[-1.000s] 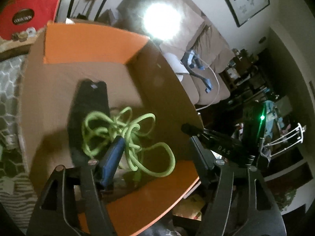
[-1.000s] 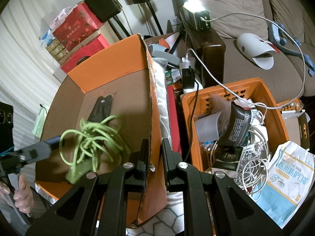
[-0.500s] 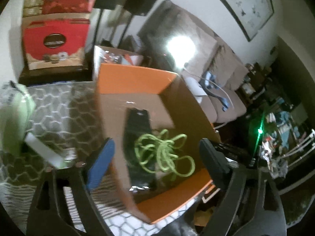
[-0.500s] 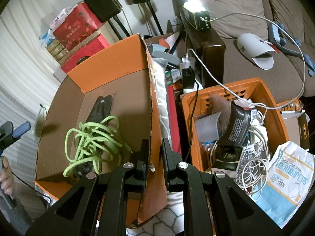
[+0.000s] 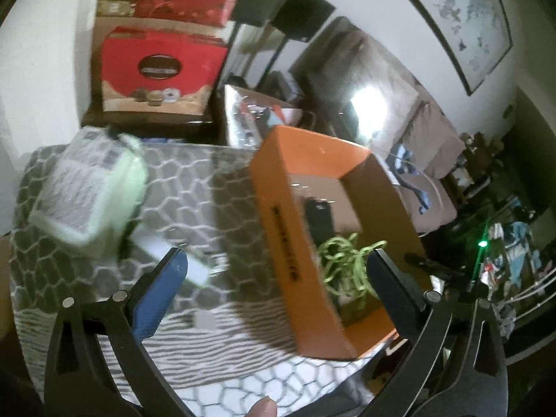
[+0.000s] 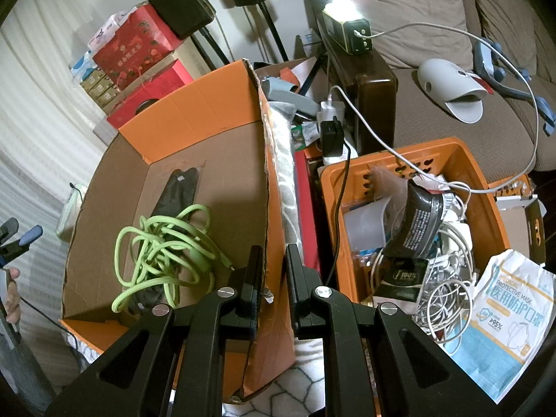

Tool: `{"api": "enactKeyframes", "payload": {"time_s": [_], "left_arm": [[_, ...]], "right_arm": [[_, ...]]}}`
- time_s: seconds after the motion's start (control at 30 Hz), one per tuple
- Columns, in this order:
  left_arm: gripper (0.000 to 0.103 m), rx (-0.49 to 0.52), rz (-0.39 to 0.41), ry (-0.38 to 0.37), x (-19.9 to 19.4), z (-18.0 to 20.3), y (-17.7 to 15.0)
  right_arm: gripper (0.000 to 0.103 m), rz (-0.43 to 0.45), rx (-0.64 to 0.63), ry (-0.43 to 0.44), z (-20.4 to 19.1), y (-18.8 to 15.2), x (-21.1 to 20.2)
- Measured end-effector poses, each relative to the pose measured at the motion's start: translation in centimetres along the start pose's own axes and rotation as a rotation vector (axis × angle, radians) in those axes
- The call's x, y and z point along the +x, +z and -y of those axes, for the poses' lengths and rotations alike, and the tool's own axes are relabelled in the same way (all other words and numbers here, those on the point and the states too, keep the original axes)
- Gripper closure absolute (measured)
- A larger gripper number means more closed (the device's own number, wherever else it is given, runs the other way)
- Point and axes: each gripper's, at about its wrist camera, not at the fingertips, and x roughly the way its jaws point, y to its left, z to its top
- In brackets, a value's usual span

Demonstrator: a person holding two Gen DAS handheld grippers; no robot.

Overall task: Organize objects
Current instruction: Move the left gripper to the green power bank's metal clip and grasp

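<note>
Green cable (image 6: 163, 243) lies in cardboard box (image 6: 215, 173). Left gripper (image 5: 278, 267) fingers just spread wide, nothing betw. them; right gripper (image 6: 269, 267) pinches box wall. Next, prob.: fetch another item from orange basket (image 6: 476, 180).

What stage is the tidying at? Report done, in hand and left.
Done: the green cable lies in the cardboard box on a black pouch. In hand: the right gripper pinches the box's wall; the left gripper is open, empty, its jaws having just opened. Left: the orange basket is full of cables and packets; a mask pack lies beside it.
</note>
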Motion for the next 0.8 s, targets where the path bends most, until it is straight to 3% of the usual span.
{"api": "enactKeyframes", "payload": {"time_s": [0.27,0.47,0.7,0.8], "left_arm": [[0.000,0.030,-0.060,0.122,1.5,-4.0,-3.2],[0.000,0.003,-0.090,0.162,2.7,-6.2,-5.1],[0.002,0.054,-0.128,0.201,4.3,-5.6,-6.6],[0.007,0.096,-0.163,0.250,5.5,-4.8,-7.1]], "right_arm": [[0.091,-0.001,0.000,0.000,0.0,0.0,0.0],[0.091,-0.001,0.000,-0.001,0.1,0.0,0.0],[0.091,-0.001,0.000,-0.001,0.1,0.0,0.0],[0.091,-0.001,0.000,-0.001,0.0,0.0,0.0]]}}
